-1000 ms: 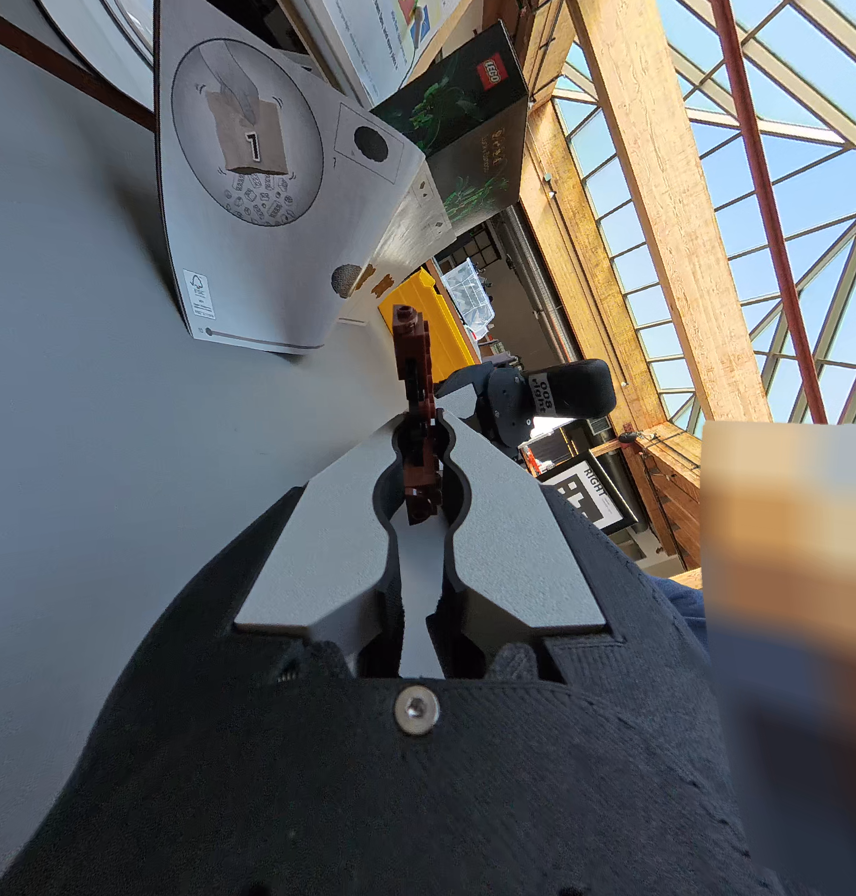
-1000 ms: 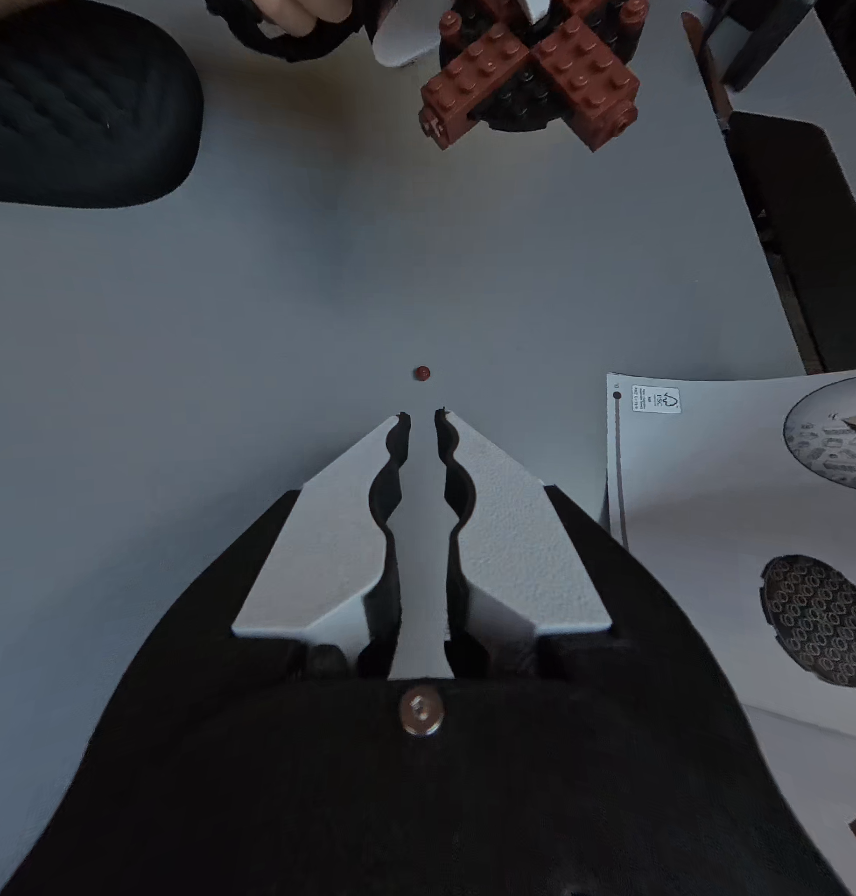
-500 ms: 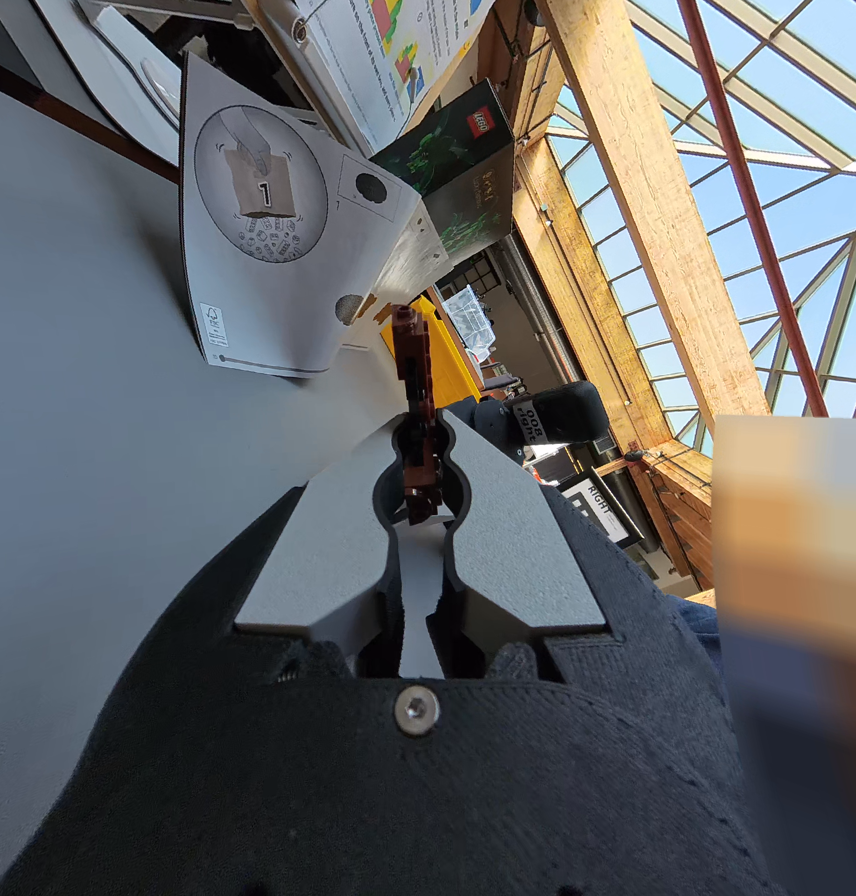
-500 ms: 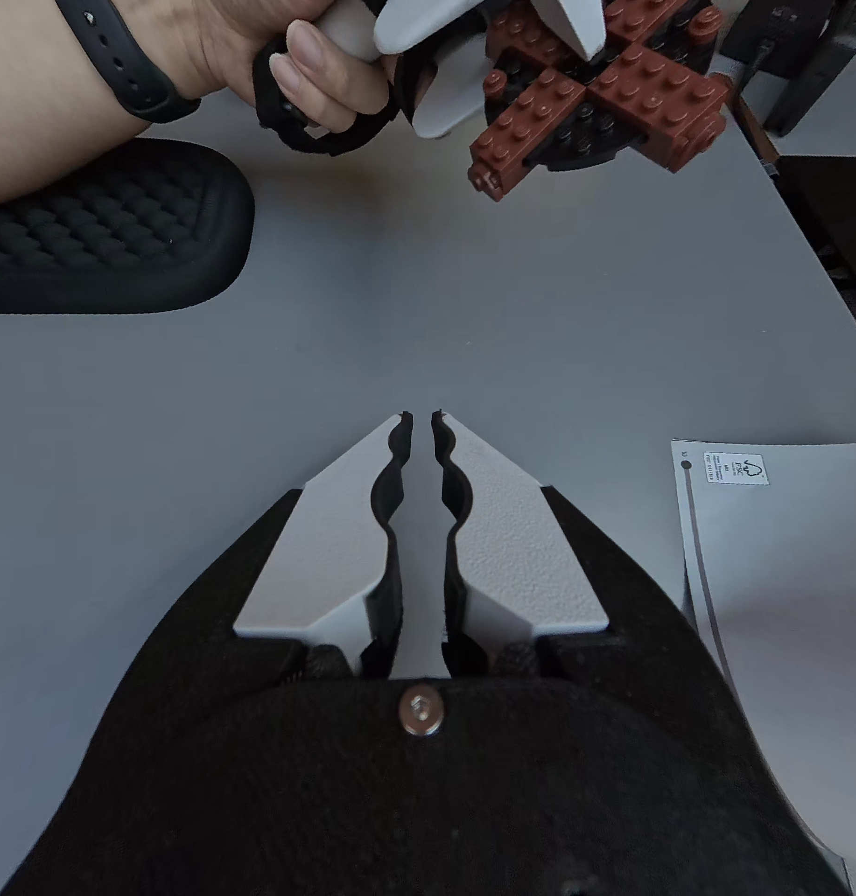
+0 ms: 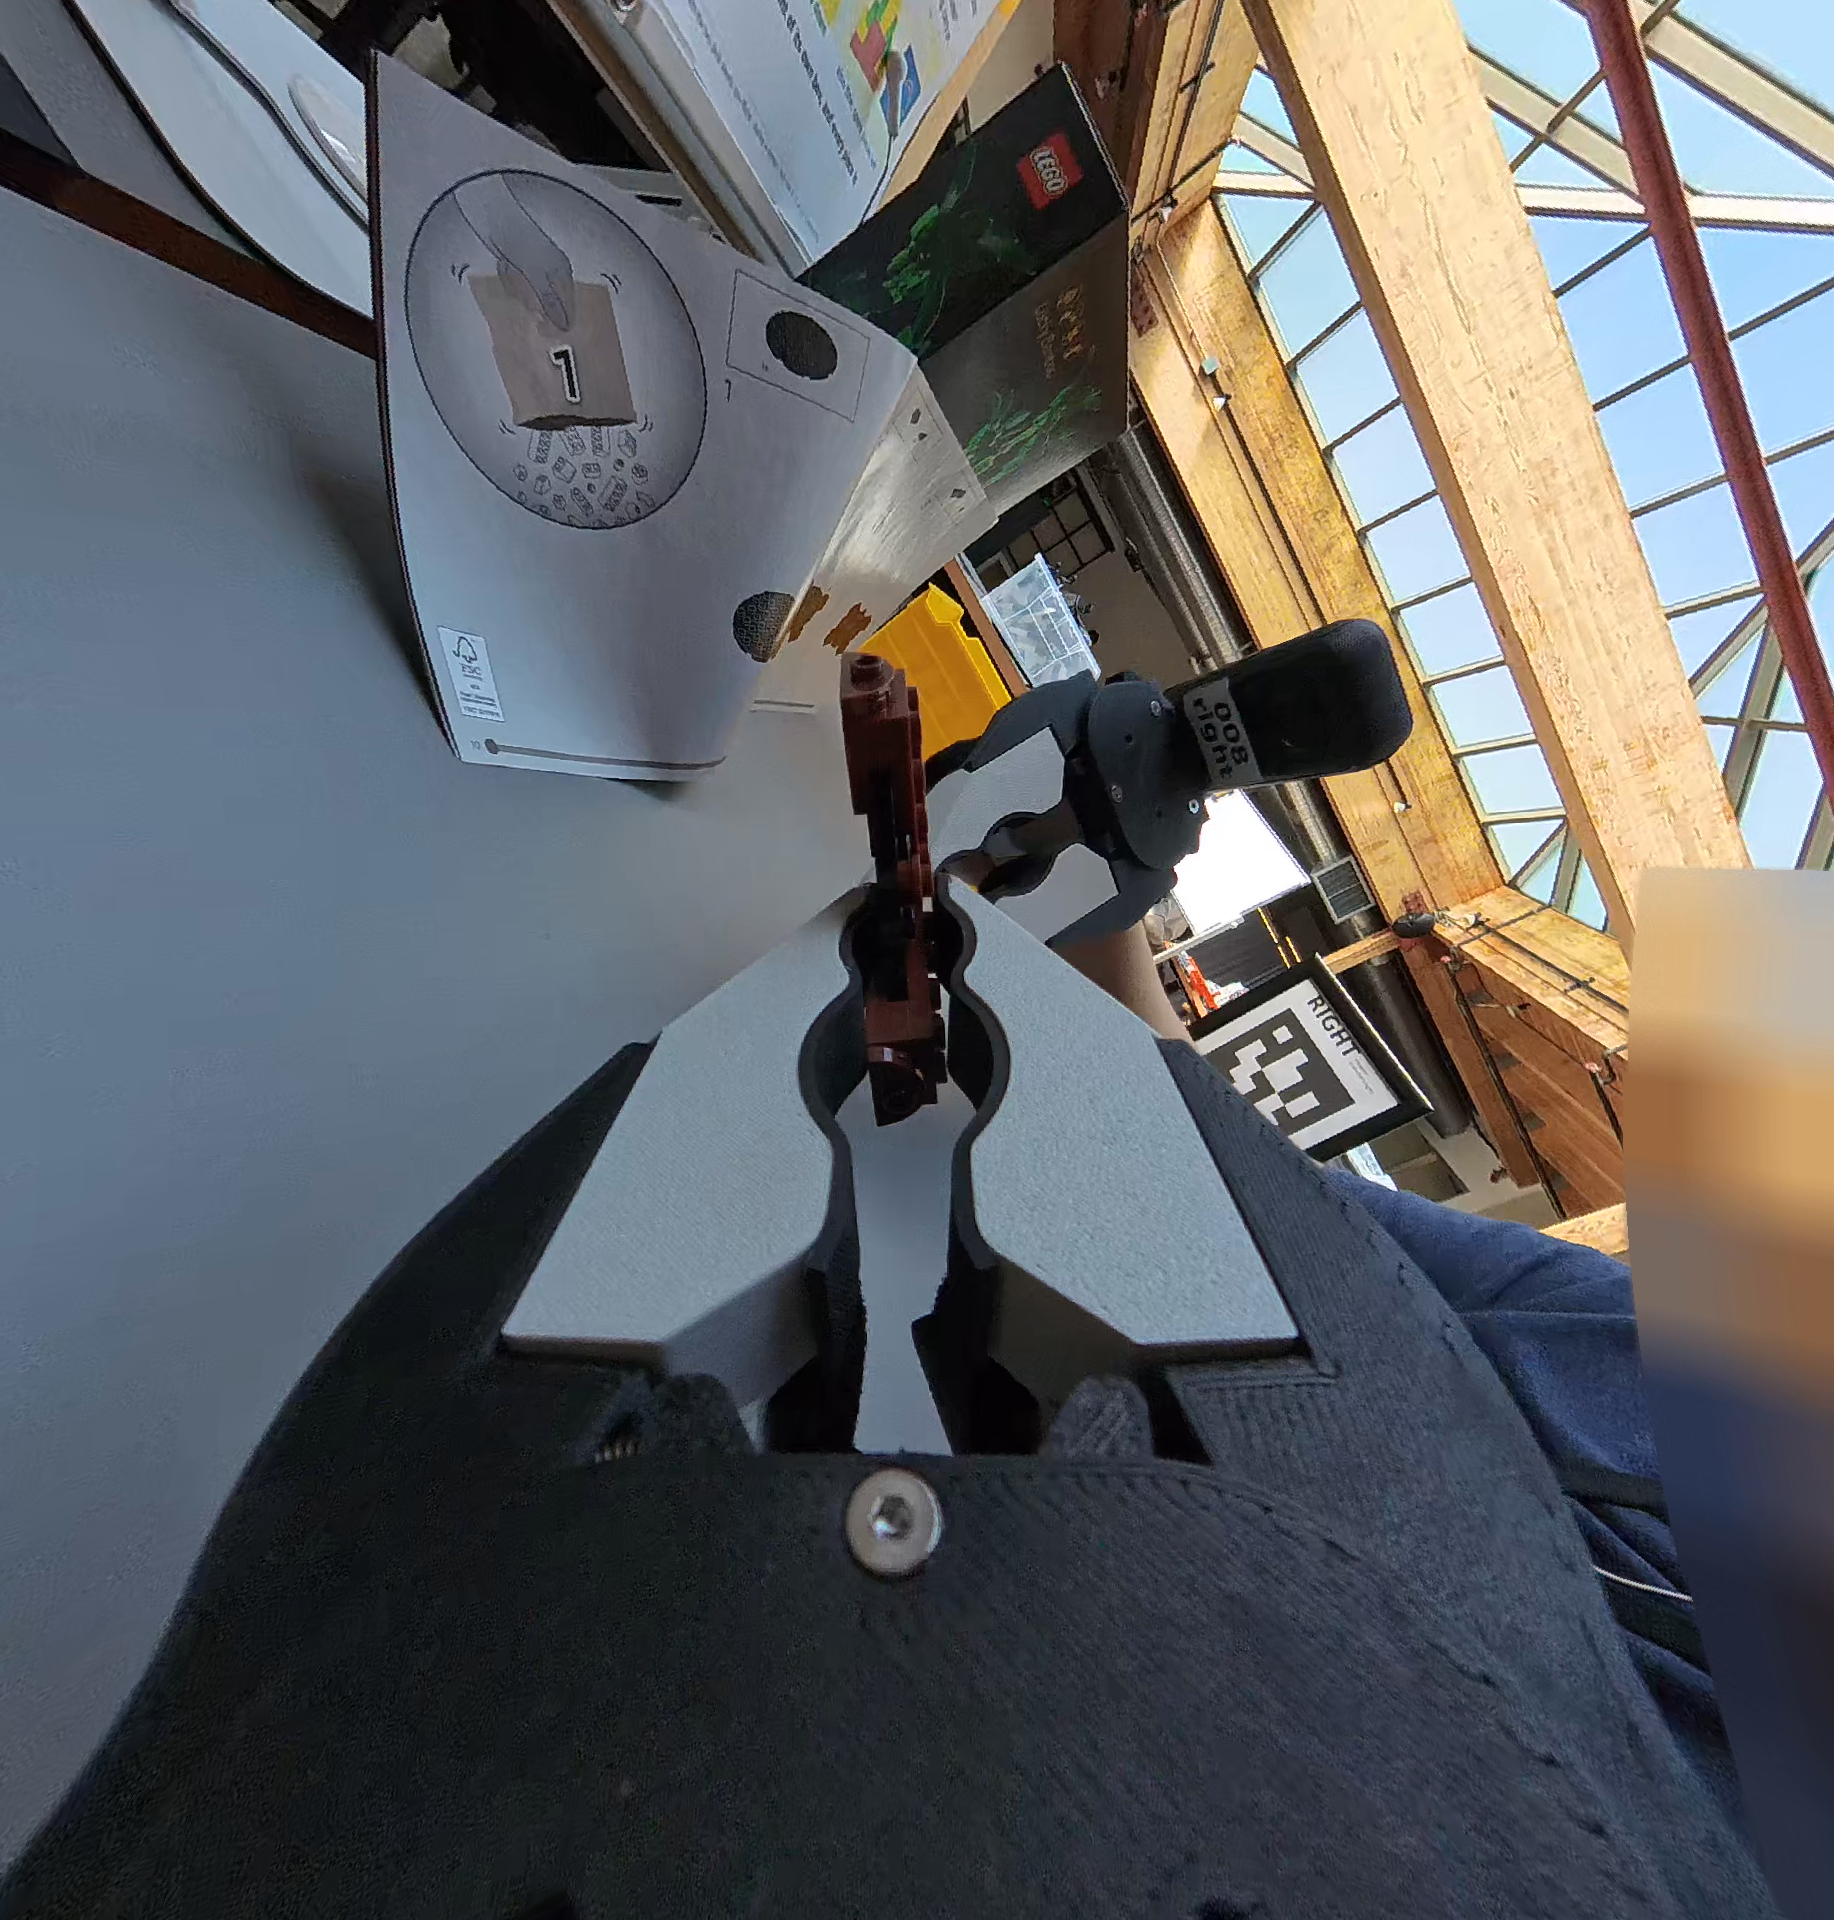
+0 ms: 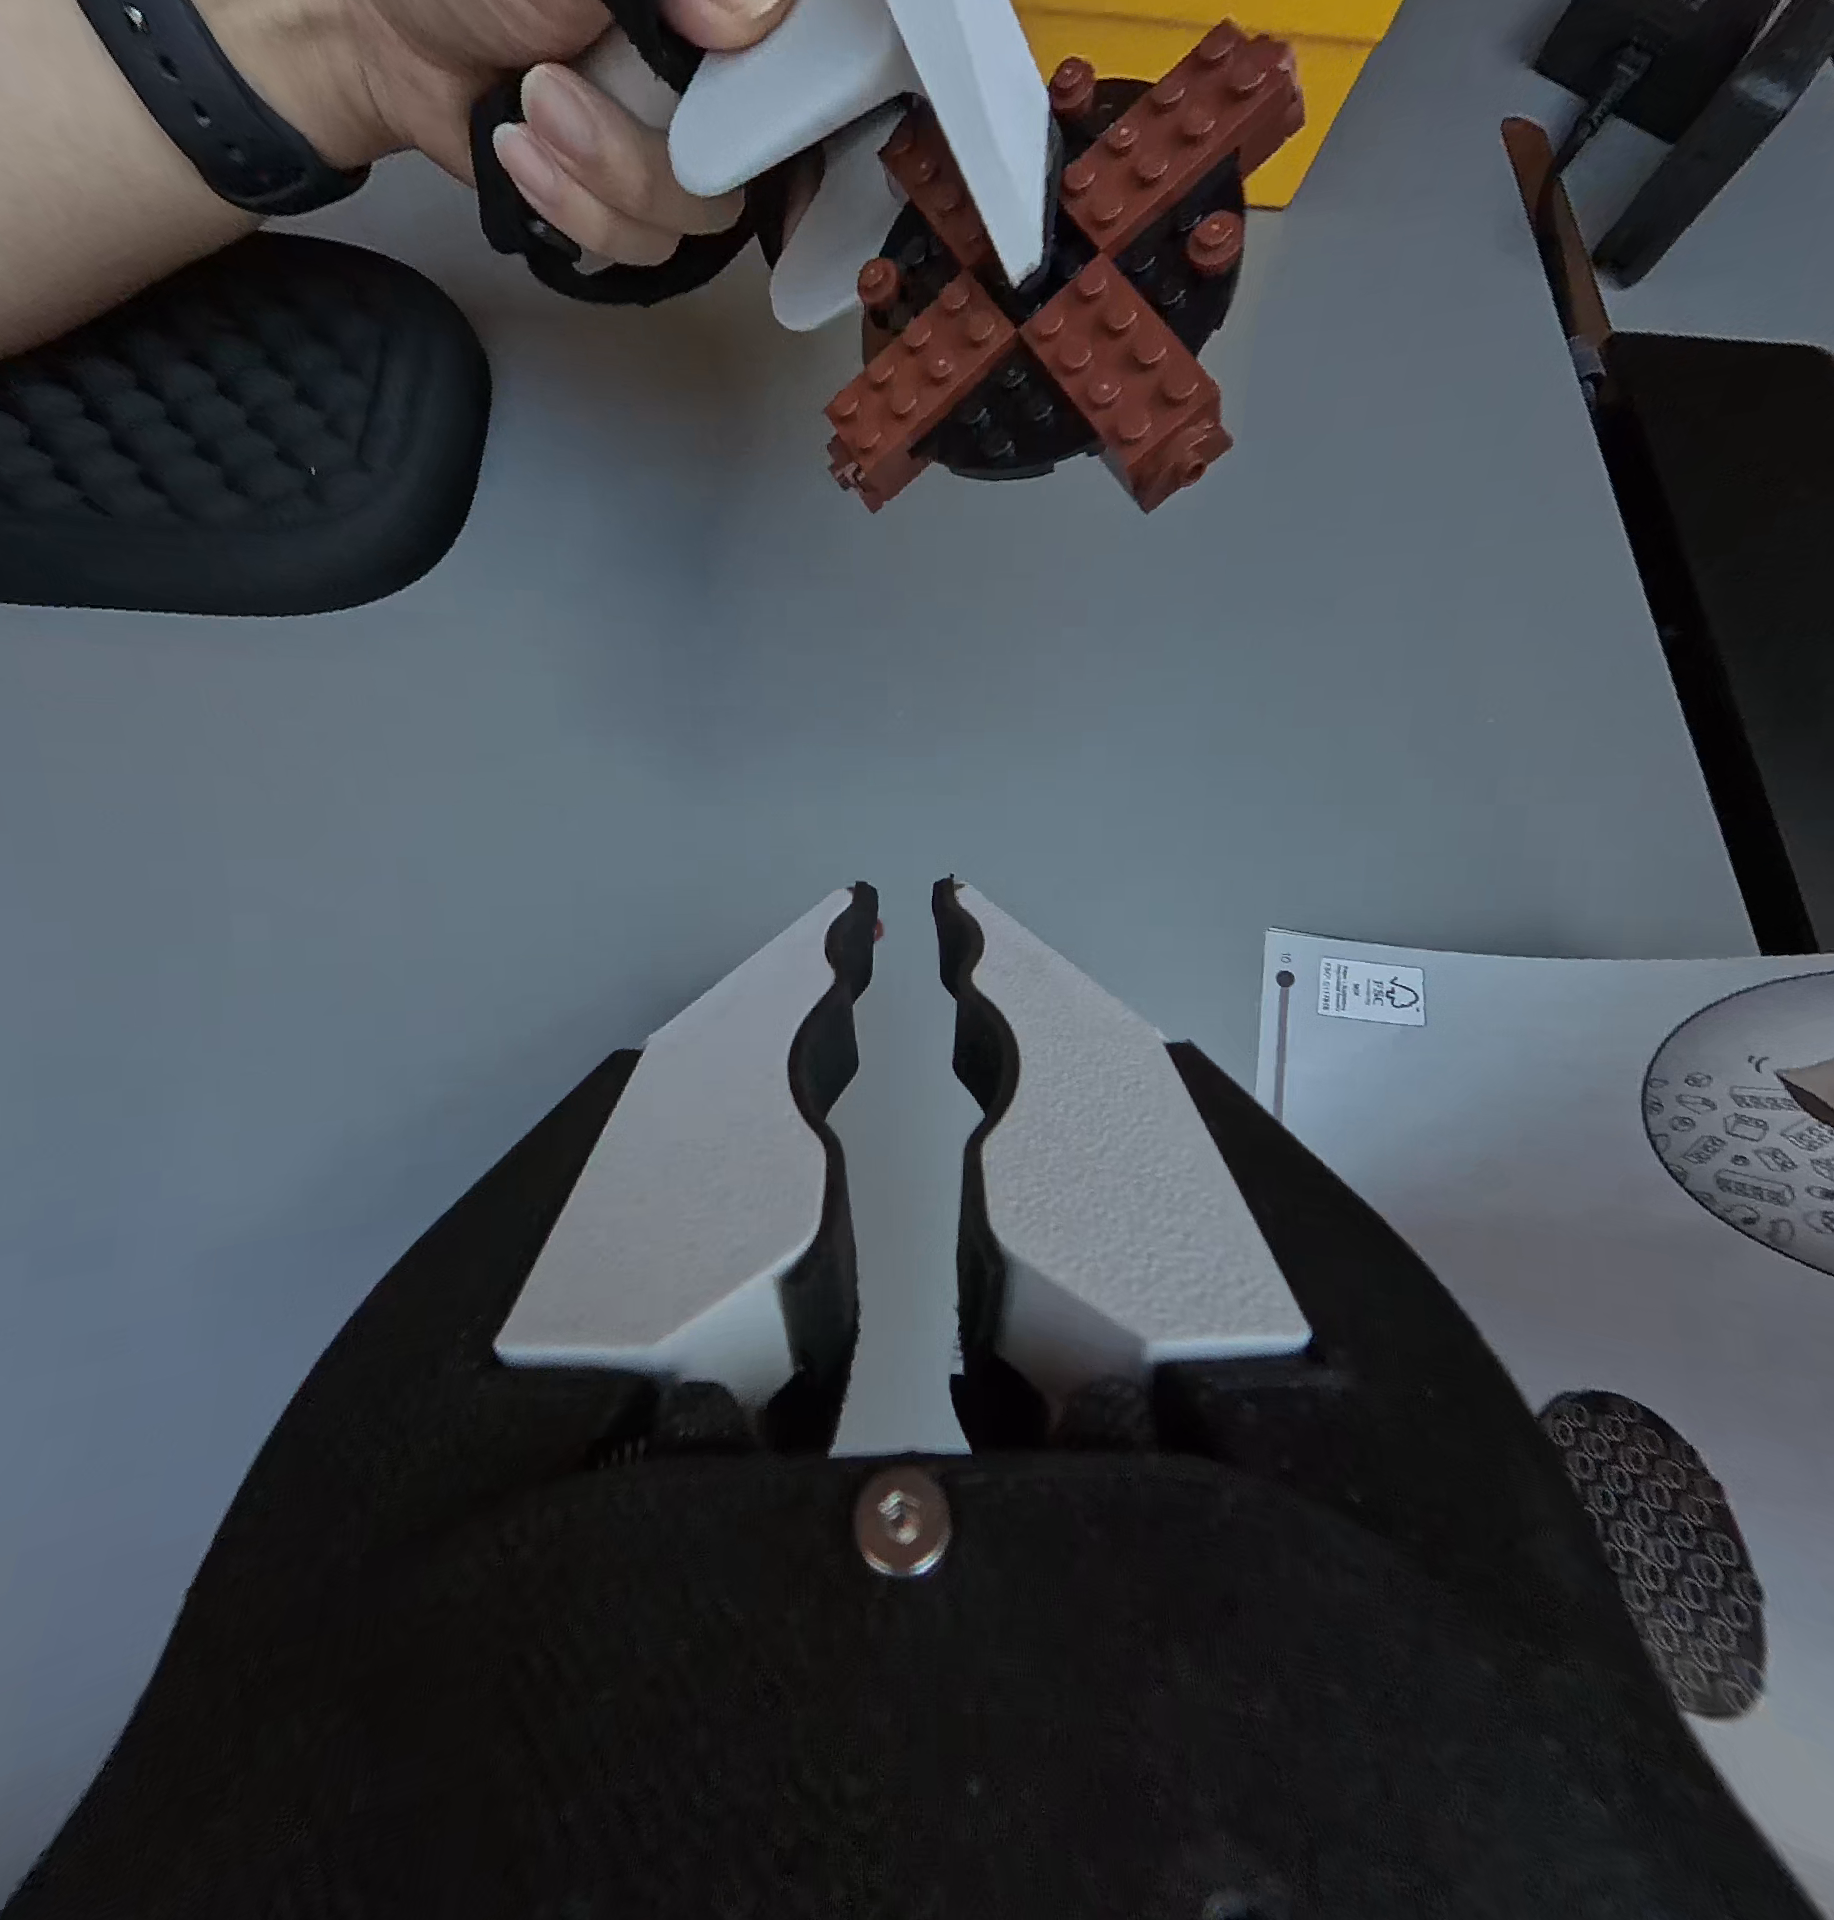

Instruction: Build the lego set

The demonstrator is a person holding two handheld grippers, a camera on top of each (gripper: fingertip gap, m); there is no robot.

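1. The lego build [image 6: 1038, 322], a black round base crossed by brown bricks, is held clear of the grey surface [image 6: 477, 831], clamped in the left tool [image 5: 897, 914].
2. It looks light, rigid and smooth; pieces could pop off, so gripping the base edge suits.
3. The right tool [image 6: 902, 904] is slightly parted, with a tiny red stud [image 6: 878, 930] at its tip; whether it is gripped is unclear.
4. A booklet [image 6: 1515, 1143] lies nearby.

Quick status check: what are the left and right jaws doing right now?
Left gripper: shut on the brown lego assembly.
Right gripper: jaws slightly apart; a tiny red piece shows at one tip, a grip cannot be told.
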